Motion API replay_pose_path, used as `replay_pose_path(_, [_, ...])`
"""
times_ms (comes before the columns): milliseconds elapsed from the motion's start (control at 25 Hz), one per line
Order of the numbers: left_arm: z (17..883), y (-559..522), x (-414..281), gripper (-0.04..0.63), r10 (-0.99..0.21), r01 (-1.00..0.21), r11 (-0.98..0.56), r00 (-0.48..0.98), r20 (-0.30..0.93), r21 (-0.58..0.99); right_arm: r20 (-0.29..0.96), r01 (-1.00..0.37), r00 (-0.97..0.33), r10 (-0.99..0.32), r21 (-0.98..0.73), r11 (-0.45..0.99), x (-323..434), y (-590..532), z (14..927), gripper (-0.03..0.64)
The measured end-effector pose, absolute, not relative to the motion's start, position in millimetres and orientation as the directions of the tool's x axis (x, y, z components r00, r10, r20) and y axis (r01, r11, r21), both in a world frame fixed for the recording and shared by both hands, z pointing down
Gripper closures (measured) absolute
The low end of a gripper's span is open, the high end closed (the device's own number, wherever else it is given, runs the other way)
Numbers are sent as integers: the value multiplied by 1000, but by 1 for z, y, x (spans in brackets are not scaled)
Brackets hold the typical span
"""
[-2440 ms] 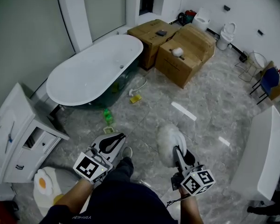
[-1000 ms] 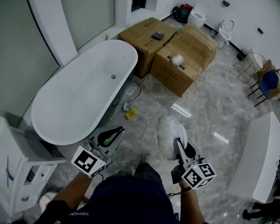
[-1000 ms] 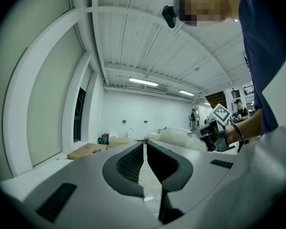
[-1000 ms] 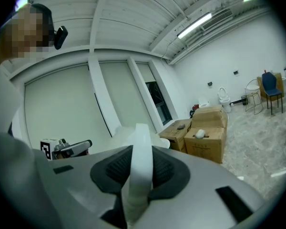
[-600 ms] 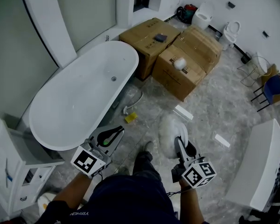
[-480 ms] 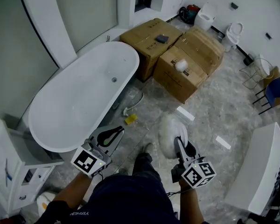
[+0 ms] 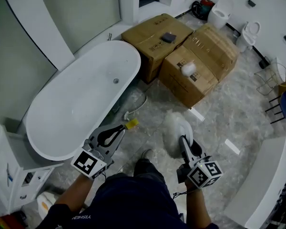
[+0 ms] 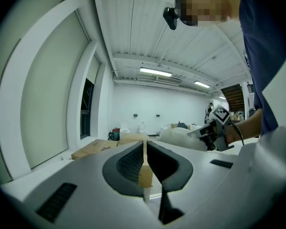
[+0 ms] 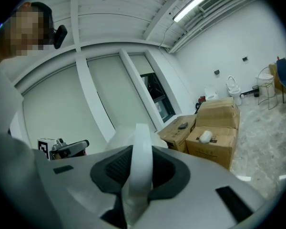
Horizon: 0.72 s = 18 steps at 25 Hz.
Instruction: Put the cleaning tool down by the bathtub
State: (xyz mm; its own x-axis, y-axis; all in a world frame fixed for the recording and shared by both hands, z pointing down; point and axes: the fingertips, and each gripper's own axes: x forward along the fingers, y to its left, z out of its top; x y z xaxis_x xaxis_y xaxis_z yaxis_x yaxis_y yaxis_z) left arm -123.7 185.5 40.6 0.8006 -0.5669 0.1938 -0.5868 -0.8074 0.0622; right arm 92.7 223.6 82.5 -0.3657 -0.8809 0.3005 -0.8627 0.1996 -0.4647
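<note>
— Where is the cleaning tool [image 7: 174,128]?

— In the right claw [image 7: 182,140]. It is a fluffy white thing with a flat white handle, and the claw's pads are clamped on that handle. The right gripper view shows the white strip standing upright between the dark pads, with the fluff beyond it.

— Is it down yet?

— No. It is held above the grey marble floor [image 7: 229,104], out in the open part of the floor and not at any wall. The bathtub [image 7: 81,99] lies to its left in the head view, near but apart from it.

— And the left claw [image 7: 120,130]?

— Its pads are together with nothing between them. Only a thin slit shows at the tips in the left gripper view. In the head view it points along the bathtub's near side, and its tip is just beside a small yellow item [image 7: 132,124] on the floor.

— What else is around?

— A pale hose [image 7: 139,103] curls on the floor beside the bathtub. Two cardboard boxes [image 7: 200,56] stand past the bathtub's far end. One has a white lump [image 7: 188,69] on it and the other a dark object [image 7: 168,37]. Two toilets [image 7: 220,12] stand along the far wall, and a white cabinet [image 7: 9,166] is by the bathtub's near end.
</note>
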Motion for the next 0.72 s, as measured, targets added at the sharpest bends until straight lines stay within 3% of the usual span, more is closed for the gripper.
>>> replay_pose_path(720, [77, 69, -52, 549, -593, -627, -777, 755, 279, 46, 343, -828, -435, -833, -515, 220, 162, 91, 137, 525])
